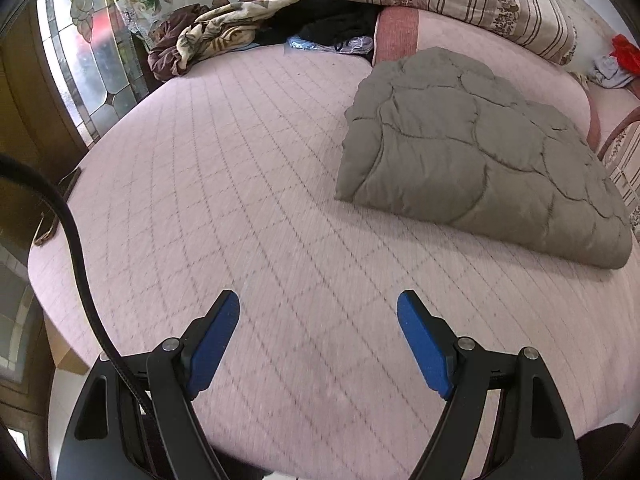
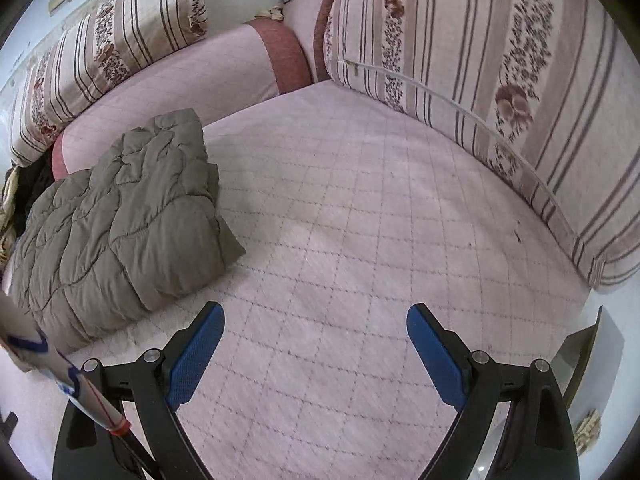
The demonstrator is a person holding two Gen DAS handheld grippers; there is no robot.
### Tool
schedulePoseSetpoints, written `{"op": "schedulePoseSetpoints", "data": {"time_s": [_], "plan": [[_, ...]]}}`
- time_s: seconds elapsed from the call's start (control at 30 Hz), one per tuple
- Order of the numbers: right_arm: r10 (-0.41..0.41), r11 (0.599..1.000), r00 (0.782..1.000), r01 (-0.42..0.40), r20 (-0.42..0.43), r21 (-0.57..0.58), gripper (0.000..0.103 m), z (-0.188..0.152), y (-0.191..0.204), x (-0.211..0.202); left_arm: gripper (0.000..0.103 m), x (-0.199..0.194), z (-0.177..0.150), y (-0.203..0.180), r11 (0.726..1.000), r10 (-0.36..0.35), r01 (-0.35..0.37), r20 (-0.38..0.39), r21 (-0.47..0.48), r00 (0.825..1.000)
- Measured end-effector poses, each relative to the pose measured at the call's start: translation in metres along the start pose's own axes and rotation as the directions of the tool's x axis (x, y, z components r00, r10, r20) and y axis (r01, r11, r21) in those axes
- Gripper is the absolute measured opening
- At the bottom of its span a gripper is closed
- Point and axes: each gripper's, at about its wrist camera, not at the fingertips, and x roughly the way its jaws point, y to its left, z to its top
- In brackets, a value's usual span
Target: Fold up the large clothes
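Left tongs: jaws spread wide, nothing between the blue pads, hanging over bare pink quilted bed cover. Right tongs: same, wide apart, empty, over bare cover.

Grey quilted jacket lies folded into a thick puffy bundle on the bed, clear of both tongs. In the left view it sits up and to the right of the tongs; in the right view the jacket sits to the left, its near edge close to the left blue pad but not touching. Far end of the bundle lies against the pink bolster.

Striped floral cushions line the back and right side of the bed. A pile of loose clothes is at the far left corner by the stained-glass window. A black strap runs down across the left tongs' frame. A white tube with blue and red marks crosses the right tongs' left arm.
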Motion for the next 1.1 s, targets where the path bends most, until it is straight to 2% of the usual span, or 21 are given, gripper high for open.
{"op": "schedulePoseSetpoints", "data": {"time_s": [0.43,0.63,0.83,0.97,1.1], "plan": [[0.079,0.997,0.996,-0.079,0.030,0.024,0.095,-0.014,-0.017,-0.037,0.081,-0.065,-0.004,-0.008,1.000,-0.001,-0.001,0.092,0.027,0.996],[0.129,0.992,0.990,-0.128,0.059,-0.013,0.095,-0.015,0.002,-0.059,0.081,-0.093,-0.005,-0.013,0.998,-0.010,0.002,0.137,0.057,0.991],[0.179,0.981,0.979,-0.171,0.096,-0.085,0.095,-0.017,0.028,-0.088,0.081,-0.120,-0.007,-0.008,0.999,-0.018,0.009,0.182,0.048,0.983],[0.199,0.976,0.973,-0.186,0.116,-0.113,0.095,-0.017,0.040,-0.102,0.081,-0.126,-0.004,-0.007,0.998,-0.002,-0.009,0.195,0.056,0.981],[0.206,0.975,0.971,-0.193,0.120,-0.109,0.095,-0.009,0.045,-0.100,0.081,-0.112,0.011,-0.009,0.996,0.022,-0.037,0.176,0.085,0.984]]}}
